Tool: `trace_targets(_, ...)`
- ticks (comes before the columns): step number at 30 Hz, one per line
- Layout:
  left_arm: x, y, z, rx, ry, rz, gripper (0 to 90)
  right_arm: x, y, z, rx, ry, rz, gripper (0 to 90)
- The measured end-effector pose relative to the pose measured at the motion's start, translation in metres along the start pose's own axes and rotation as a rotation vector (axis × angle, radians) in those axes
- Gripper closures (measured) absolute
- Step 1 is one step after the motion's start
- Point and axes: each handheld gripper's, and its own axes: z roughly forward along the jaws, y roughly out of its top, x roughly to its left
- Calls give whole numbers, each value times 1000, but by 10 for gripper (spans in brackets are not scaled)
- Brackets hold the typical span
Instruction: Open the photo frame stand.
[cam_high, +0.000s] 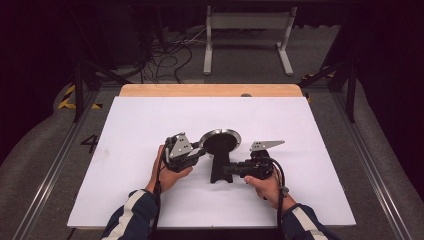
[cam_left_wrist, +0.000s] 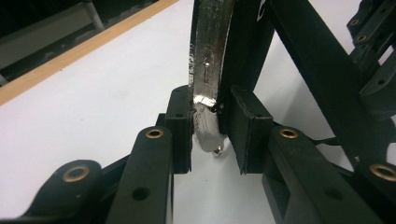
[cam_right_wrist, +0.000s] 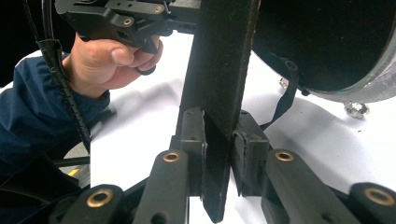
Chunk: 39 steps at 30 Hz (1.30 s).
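White tabletop (cam_high: 130, 150), mirror (cam_high: 220, 141) upright, left gripper (cam_left_wrist: 205, 135) clamping rim, right gripper (cam_right_wrist: 219, 140) clamping stand (cam_high: 220, 167).

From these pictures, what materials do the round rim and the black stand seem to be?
The round rim looks like bare metal: silvery, shiny, scuffed, with bright glints. The black stand looks matt, faintly speckled, with no glints; perhaps painted metal or plastic, I cannot tell which.
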Motion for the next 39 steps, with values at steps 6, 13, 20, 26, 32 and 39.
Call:
trace_targets(6,-2,-1,1,-4,17,13,711,1,-1,2,11,-21,-10,771)
trace_targets(13,-3,-1,1,-5,20,17,711,1,-2,3,14,-33,-20,770)
trace_targets(20,-4,-3,-1,-6,12,16,713,4,-2,4,33,-45,-44,772)
trace_targets(26,-4,-4,-2,-2,8,15,718,5,-3,4,42,-50,-53,773)
trace_targets(32,-5,-5,-3,5,5,17,720,7,-4,4,54,-54,-64,775)
trace_targets(39,-5,-7,-5,9,-15,11,718,10,-5,6,69,-63,-80,779)
